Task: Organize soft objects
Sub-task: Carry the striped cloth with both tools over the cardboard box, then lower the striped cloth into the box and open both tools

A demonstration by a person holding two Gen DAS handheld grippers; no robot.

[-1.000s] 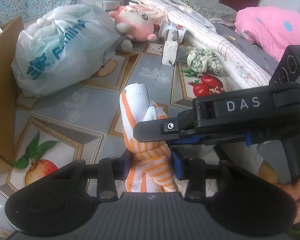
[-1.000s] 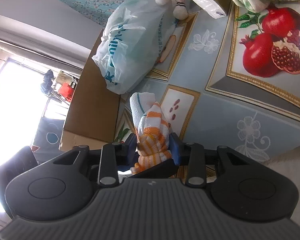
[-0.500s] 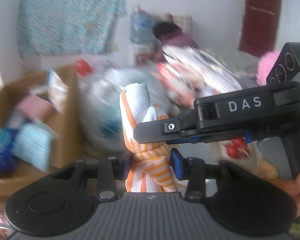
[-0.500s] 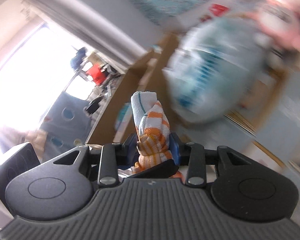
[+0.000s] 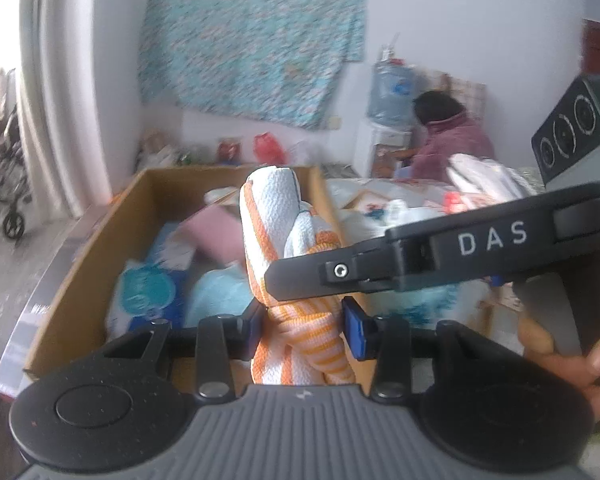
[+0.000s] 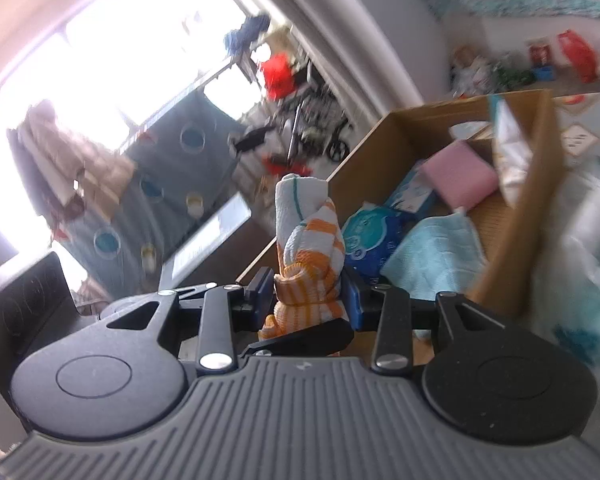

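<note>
A rolled white cloth with orange stripes (image 5: 284, 248) is pinched by both grippers at once. My left gripper (image 5: 305, 322) is shut on its lower part, and the cloth stands up between the blue pads. My right gripper (image 6: 305, 294) is shut on the same striped cloth (image 6: 306, 236), and in the left wrist view it crosses in from the right as a black body marked DAS (image 5: 488, 240). Behind the cloth sits an open cardboard box (image 5: 100, 236) holding soft packs, a pink pad (image 6: 460, 176) and a light blue towel (image 6: 436, 256).
A person in a purple top (image 5: 448, 140) sits by a water bottle (image 5: 392, 92) at the back wall. A patterned blue cloth (image 5: 252, 36) hangs on the wall. A stroller (image 5: 4, 184) stands at the left doorway. A hand (image 5: 560, 356) holds the right gripper's handle.
Both grippers rose and swung left with the striped cloth held between them. The view went from the tiled floor and plastic bag to the open cardboard box.
</note>
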